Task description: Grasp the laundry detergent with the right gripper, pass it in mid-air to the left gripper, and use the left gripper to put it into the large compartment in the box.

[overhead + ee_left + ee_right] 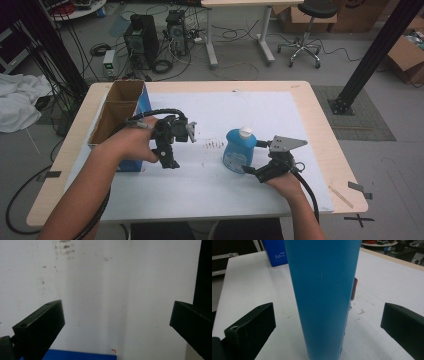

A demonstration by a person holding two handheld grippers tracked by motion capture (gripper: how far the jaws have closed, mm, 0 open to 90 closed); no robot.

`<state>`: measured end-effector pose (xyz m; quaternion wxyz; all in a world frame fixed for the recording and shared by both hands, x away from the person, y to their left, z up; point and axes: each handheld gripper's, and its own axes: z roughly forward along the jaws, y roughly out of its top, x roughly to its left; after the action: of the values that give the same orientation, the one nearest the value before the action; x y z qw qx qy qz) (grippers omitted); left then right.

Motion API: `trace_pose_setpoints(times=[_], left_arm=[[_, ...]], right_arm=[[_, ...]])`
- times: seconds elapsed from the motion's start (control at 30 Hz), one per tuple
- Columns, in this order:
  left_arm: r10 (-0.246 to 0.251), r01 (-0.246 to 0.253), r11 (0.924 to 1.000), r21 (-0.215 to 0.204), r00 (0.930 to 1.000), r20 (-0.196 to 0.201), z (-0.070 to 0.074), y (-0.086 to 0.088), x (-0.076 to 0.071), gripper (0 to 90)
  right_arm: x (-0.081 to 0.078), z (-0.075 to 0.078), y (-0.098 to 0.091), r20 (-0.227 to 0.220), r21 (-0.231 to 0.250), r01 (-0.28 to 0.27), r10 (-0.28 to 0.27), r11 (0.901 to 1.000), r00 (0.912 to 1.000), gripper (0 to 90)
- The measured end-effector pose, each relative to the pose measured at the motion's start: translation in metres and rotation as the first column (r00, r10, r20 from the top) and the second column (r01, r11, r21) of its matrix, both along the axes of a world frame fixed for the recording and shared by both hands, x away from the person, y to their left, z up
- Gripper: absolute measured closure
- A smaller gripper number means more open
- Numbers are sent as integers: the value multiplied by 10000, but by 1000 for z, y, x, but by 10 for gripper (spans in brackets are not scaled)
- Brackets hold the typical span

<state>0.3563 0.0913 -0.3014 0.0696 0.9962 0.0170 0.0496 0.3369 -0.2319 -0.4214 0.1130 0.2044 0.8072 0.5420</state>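
A blue plastic bottle (240, 151) with a white cap stands upright on the white mat, right of the middle. My right gripper (256, 172) is at the bottle's near right side. In the right gripper view the bottle (324, 290) stands between the two wide-apart jaws of that gripper (328, 315), and neither jaw touches it. My left gripper (169, 161) points down at the mat just right of an open blue cardboard box (120, 107). In its own view the left gripper (117, 312) is open, with bare white mat between the jaws.
The open box stands along the table's left edge, its blue side (80, 355) close under the left gripper. Dark smudges (215, 145) mark the mat between the grippers. The wooden table edge (330, 150) runs on the right. Computers, cables and a stool stand on the floor behind.
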Motion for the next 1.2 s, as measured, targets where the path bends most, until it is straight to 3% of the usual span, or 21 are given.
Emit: trace_pose_setpoints(times=[0.6, 0.87, 1.2], left_arm=[[52, -52, 10000, 35, 10000, -47, -3, 2, -2, 1], [58, -58, 10000, -34, 10000, -4, -4, 4, -3, 1], [110, -110, 9999, -93, 9999, 40, -6, 7, -2, 1]], right_arm=[[7, -11, 26, 96, 447, 329, -333, 9985, 9994, 0], [6, -13, 32, 280, 447, 681, -694, 9967, 9972, 0], [5, -20, 35, 199, 413, 980, -989, 9943, 9949, 26]])
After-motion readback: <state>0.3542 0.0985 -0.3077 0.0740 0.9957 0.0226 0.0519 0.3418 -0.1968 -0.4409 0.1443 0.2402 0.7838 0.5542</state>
